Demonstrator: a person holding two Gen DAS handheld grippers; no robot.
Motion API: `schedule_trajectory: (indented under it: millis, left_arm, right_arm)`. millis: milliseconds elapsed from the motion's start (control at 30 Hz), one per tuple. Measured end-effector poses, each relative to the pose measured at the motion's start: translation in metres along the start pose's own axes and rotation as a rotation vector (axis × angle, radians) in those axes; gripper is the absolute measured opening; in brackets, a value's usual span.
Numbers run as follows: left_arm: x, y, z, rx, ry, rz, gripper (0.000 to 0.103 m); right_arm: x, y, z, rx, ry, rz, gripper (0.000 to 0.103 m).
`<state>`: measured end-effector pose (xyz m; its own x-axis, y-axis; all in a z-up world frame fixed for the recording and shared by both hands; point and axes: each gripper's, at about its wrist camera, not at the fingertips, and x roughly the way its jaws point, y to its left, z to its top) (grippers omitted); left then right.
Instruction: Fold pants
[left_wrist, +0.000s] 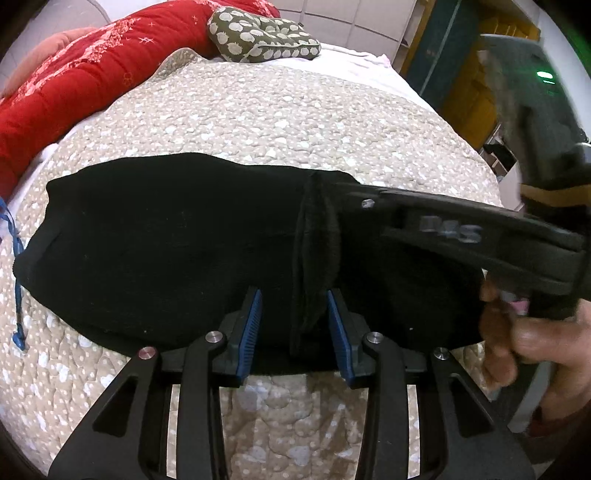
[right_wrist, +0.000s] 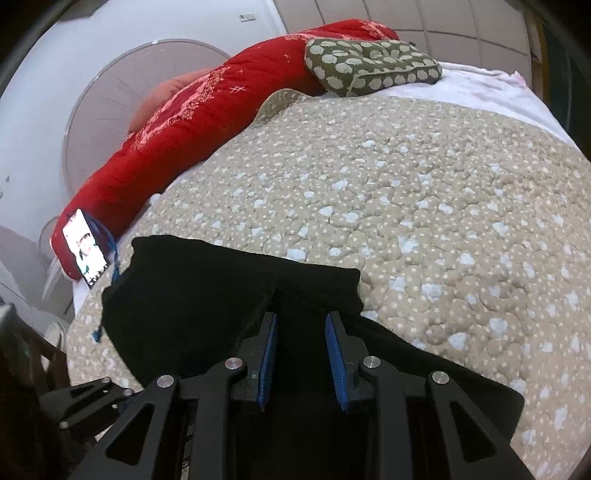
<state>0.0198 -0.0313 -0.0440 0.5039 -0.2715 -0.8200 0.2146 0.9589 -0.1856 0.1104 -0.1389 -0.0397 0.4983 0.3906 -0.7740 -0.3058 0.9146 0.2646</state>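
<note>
Black pants (left_wrist: 147, 251) lie across the beige dotted bedspread (left_wrist: 258, 122), folded into a wide dark shape. My left gripper (left_wrist: 295, 314) stands open at their near edge. A hanging flap of the black cloth (left_wrist: 314, 258) sits between its blue pads (left_wrist: 251, 325), and the left pad is clear of it. My right gripper (left_wrist: 343, 188) reaches in from the right, shut on the top of that flap, with a hand (left_wrist: 535, 332) on its grip. In the right wrist view the right gripper (right_wrist: 303, 332) has black pants (right_wrist: 184, 288) cloth filling the gap between its pads.
A red quilt (right_wrist: 184, 129) runs along the far left side of the bed, with an olive patterned cushion (right_wrist: 369, 62) at its far end. A lit phone (right_wrist: 86, 254) leans against the quilt. A blue cord (left_wrist: 16, 258) trails by the pants' left end. The bed's right edge (left_wrist: 461, 122) drops off.
</note>
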Motion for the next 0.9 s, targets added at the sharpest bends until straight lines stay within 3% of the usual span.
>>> schedule_trajectory:
  millis: [233,400,767,800,900]
  left_arm:
    - [-0.001,0.000,-0.002,-0.009,-0.007,0.003,0.037]
    - [-0.005,0.000,-0.006,-0.018,-0.005,0.008,0.037]
    - [-0.025,0.009,-0.008,-0.034,-0.028,0.044,0.037]
    - [-0.027,0.010,-0.008,-0.039,-0.030,0.046,0.038]
    - [-0.033,0.015,-0.008,-0.066,-0.048,0.045,0.061]
  right_arm:
    - [-0.047,0.004,-0.030,-0.034,-0.046,-0.039,0.026]
    - [-0.035,-0.006,-0.053,-0.007,-0.009,-0.074,0.026]
    - [-0.056,0.013,-0.046,-0.009,-0.061,-0.038,0.026]
    - [-0.057,0.014,-0.047,-0.011,-0.062,-0.044,0.026]
    - [-0.060,0.017,-0.049,-0.017,-0.066,-0.054,0.028]
